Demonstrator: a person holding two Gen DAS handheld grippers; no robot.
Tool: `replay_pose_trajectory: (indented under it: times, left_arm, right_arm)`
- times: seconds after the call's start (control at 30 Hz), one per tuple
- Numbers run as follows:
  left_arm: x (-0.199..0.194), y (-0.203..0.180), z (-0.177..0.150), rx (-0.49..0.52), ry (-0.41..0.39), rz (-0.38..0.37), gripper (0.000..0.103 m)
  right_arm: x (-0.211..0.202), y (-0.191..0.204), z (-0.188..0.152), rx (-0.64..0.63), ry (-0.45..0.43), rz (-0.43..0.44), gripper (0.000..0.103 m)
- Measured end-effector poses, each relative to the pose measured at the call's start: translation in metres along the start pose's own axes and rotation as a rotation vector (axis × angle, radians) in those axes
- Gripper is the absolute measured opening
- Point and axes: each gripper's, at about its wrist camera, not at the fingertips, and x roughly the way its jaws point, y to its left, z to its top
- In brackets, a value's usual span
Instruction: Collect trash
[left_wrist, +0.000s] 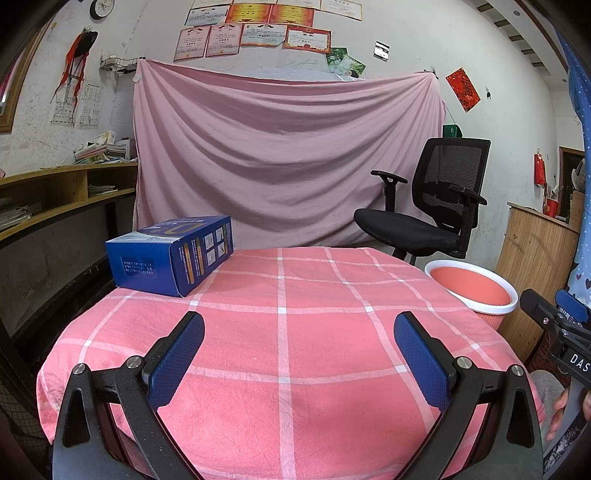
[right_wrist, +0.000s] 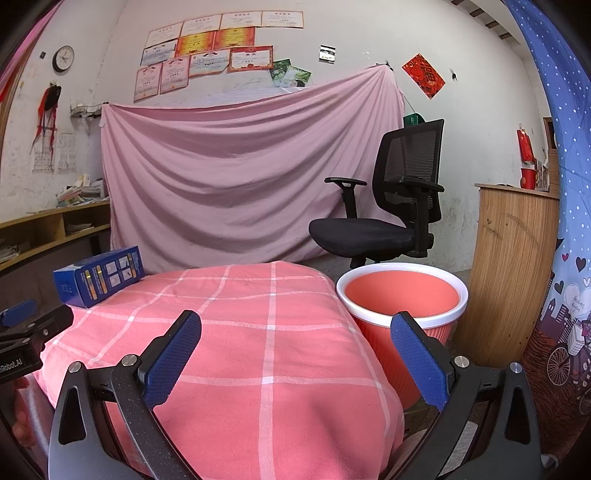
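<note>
Cloth (left_wrist: 295, 350) – pink with white checks; box (left_wrist: 170, 254) blue; bin (right_wrist: 402, 306) coral, white-rimmed; gripper pads (left_wrist: 177, 358) – blue, dotted.

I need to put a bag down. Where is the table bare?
The checked cloth is bare from the open left tongs to the far edge and right toward the bin. Only the far left corner is taken, by the blue box.

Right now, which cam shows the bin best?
Right wrist: the pink bin shows its whole white rim, its inside and part of its ribbed wall. In the left wrist view, the bin sits at the right, partly cut off by the table.
</note>
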Motion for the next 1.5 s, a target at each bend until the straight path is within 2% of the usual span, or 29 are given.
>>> replay_pose_trajectory:
  times: [1.5]
  left_arm:
    - [-0.0013, -0.0026, -0.0005, 0.008, -0.002, -0.001, 0.101]
  right_arm:
    - [-0.0013, 0.0017, 0.0008, 0.001, 0.003, 0.004, 0.103]
